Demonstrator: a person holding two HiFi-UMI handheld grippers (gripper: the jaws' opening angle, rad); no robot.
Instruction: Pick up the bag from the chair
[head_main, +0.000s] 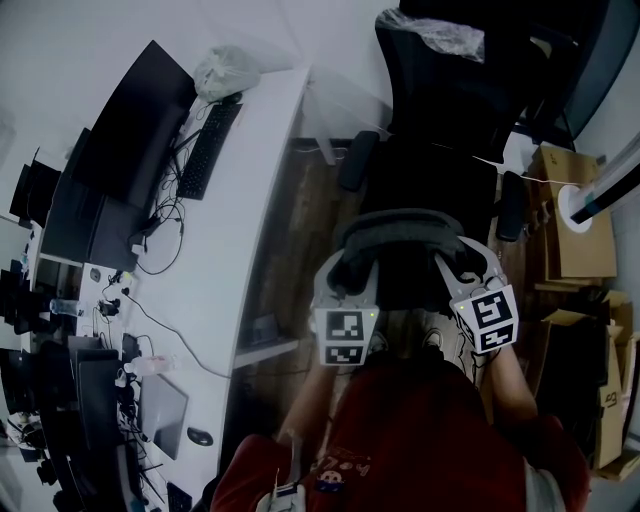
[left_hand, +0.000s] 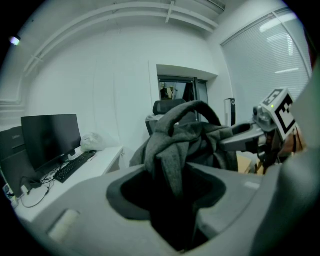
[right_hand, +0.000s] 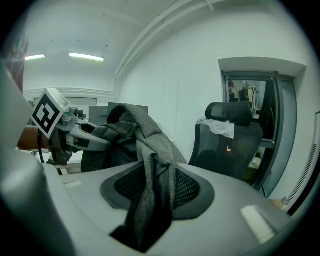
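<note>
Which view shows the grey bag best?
Left gripper view: the bag fills the middle, handle loop and folds plain, fabric pinched in the left claw. Right gripper view shows mainly one strap; head view, a dark shape.

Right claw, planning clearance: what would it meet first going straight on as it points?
The grey bag clamped in the right claw; beyond it probably the black chair, though depth is unclear.

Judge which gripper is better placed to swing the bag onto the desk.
Left, likely: the left gripper and right gripper both clamp the bag, but the left is nearer the desk.
</note>
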